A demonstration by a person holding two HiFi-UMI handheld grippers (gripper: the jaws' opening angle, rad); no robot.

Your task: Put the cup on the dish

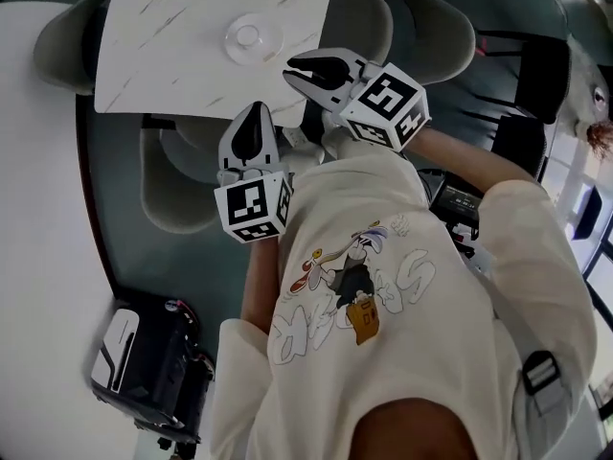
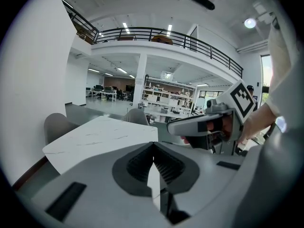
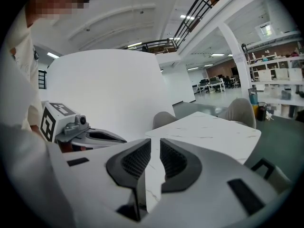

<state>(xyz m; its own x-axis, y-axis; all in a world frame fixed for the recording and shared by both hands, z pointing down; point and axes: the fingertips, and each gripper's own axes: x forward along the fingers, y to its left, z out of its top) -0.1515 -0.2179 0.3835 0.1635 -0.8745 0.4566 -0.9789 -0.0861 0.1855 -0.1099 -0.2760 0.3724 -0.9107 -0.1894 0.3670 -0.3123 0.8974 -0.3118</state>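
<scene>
The left tongs (image 1: 254, 115) are fully closed: in the left gripper view the two ribbed pads meet at the tips and nothing is between them. The right tongs (image 1: 299, 73) are open only a little. In the right gripper view a narrow gap stands between their pads, and through it only the white counter (image 1: 172, 27) shows, so they hold nothing.

Both tongs point forward and somewhat down, side by side, with the right tongs further ahead. The tips of the right tongs are over the near corner of the counter. The left tongs are just short of the counter's near edge, above a grey chair (image 1: 177, 185) that stands under that edge.

The dish (image 1: 247, 36) is clear and round. It lies on the counter ahead of both tongs, near the tips of the right tongs and a little to their left, and not touching them. From the left tongs it is further away, almost straight in front. A smaller ring shows in the middle of the dish. It may be the cup, seen from above, but I cannot tell this.

Behind the tongs is the person's cream shirt (image 1: 402, 286) with a cartoon print. A black bag (image 1: 153, 367) lies on the floor, well behind the left tongs and to their left.
</scene>
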